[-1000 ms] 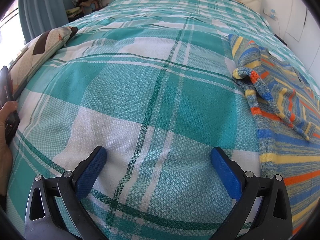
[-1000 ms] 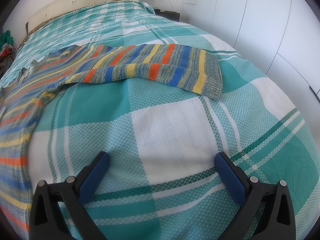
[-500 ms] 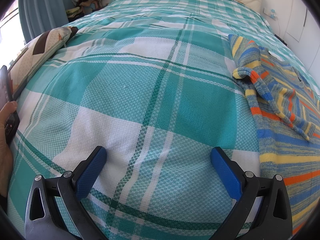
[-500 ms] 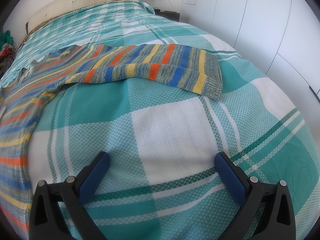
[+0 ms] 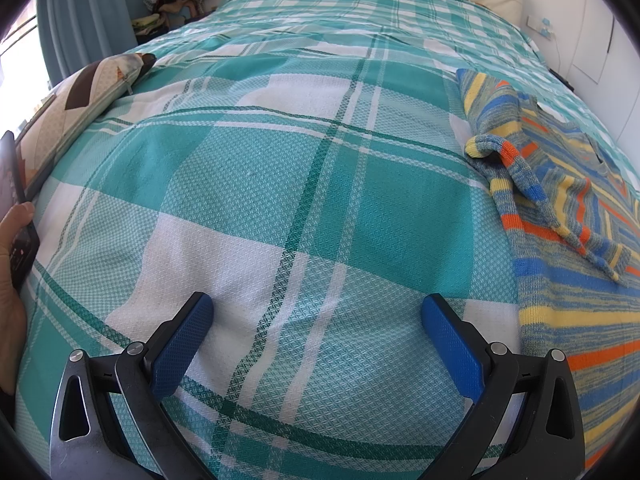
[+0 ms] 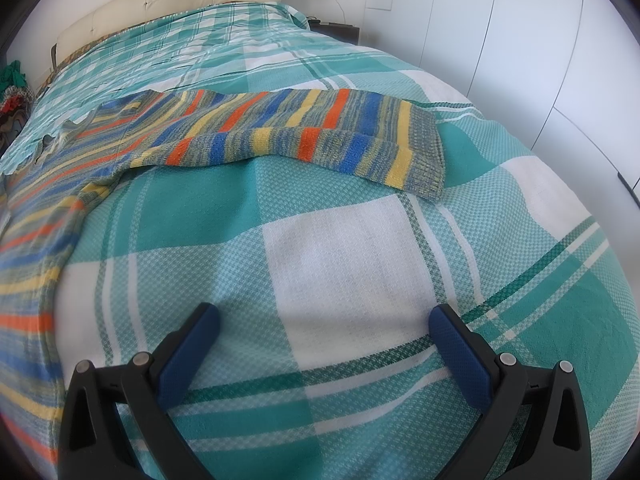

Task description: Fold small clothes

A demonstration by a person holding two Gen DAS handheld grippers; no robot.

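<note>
Lying spread flat on bed cover point(image 6: 352, 264): striped sweater point(image 6: 280, 132), ready for folding, sleeve stretching out sideways. Hovering apart from it, both released, grasping nothing: left tongs point(image 5: 316, 320), right tongs point(image 6: 324, 328).

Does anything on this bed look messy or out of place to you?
Only the striped sweater: it lies unfolded on the plaid bedspread, one sleeve flopped crookedly over its body, the other sleeve stretched sideways. Nothing looks torn or spilled. Both grippers hang over bare bedspread, jaws open.
</note>
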